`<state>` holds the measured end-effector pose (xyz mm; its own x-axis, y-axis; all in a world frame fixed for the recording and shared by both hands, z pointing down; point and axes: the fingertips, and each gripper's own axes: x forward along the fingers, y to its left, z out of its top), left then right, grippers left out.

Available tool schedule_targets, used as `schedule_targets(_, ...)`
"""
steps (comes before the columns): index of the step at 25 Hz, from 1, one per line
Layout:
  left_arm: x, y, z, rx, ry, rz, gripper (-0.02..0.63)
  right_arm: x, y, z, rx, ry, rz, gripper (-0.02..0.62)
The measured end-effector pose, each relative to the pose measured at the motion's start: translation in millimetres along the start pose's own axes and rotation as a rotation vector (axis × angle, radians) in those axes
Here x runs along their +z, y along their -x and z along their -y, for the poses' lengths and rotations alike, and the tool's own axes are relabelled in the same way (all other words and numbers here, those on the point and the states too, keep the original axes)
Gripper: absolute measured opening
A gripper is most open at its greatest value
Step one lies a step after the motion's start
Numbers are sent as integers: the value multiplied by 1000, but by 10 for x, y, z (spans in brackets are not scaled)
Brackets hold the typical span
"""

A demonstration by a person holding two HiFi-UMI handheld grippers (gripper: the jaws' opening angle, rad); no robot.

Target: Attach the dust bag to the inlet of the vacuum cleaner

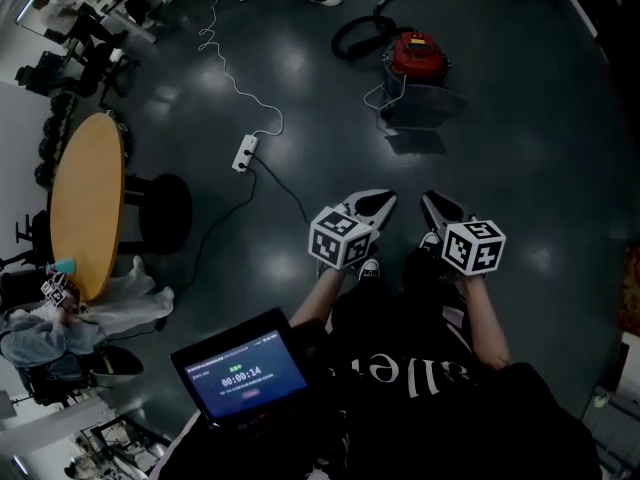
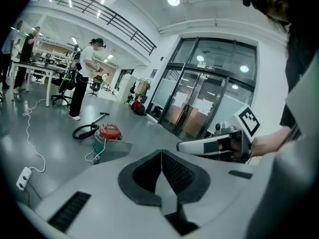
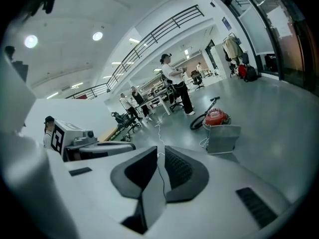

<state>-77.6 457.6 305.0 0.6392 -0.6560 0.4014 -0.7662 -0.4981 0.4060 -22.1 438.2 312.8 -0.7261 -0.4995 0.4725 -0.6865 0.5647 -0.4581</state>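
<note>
The red vacuum cleaner stands on the dark floor well ahead, its black hose coiled at its left. A grey dust bag lies against its near side. Both show small in the left gripper view, the vacuum cleaner above the bag, and in the right gripper view as vacuum cleaner and bag. My left gripper is shut and empty. My right gripper hangs beside it, jaws a narrow slit apart with nothing between. Both are held in the air far short of the vacuum cleaner.
A white power strip with trailing cables lies on the floor at the left. A round wooden table stands further left. A person stands beyond the vacuum cleaner. Glass doors rise at the right. A tablet screen sits near my body.
</note>
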Motion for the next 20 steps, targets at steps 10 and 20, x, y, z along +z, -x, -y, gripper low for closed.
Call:
schedule_targets(10,-362,494,177,-81,0,5,8,-376,303,-394,-94,-19,42,58)
schedule_targets(20,-225,347,513,-51,1,38,7,-267,658,-192,-74,16,38,58)
